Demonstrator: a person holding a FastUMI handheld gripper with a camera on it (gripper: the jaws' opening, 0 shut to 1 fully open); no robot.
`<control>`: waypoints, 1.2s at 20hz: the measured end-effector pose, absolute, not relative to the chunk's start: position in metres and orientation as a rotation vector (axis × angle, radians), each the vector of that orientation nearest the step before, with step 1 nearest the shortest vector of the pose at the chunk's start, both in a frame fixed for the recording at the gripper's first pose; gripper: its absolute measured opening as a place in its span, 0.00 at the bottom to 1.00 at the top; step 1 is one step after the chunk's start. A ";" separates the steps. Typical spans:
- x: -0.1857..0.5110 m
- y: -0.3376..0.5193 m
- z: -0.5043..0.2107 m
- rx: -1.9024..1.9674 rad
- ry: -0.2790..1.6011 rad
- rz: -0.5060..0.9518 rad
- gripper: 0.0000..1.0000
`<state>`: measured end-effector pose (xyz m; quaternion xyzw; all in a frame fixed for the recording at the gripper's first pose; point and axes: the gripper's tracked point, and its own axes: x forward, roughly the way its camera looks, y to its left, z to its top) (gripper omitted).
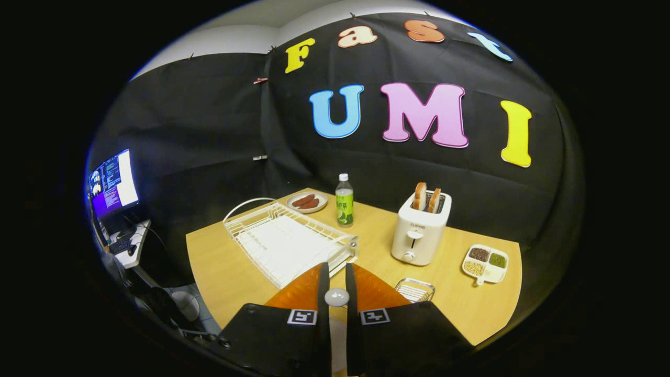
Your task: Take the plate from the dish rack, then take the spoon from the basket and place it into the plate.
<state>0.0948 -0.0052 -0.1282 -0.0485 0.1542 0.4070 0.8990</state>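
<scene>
hand-held gripper (pixel 336 272): I see it clenched on a small round white thing (pixel 336 297), maybe the spoon
dish rack (pixel 290 242): just ahead of my fingers, on the wooden counter (pixel 225 272)
basket (pixel 414 289): right beside the fingers
room: black cloth wall, monitor (pixel 112 183) well off left

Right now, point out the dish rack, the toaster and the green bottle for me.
dish rack (pixel 285 242): gripper view, on its white wire floor, just beyond the gripper (pixel 336 273), whose fingers hold a small round object.
toaster (pixel 420 235): gripper view, on its front face.
green bottle (pixel 344 207): gripper view, on its label.
</scene>
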 end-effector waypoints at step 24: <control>0.045 0.013 -0.211 -0.079 0.566 0.804 0.77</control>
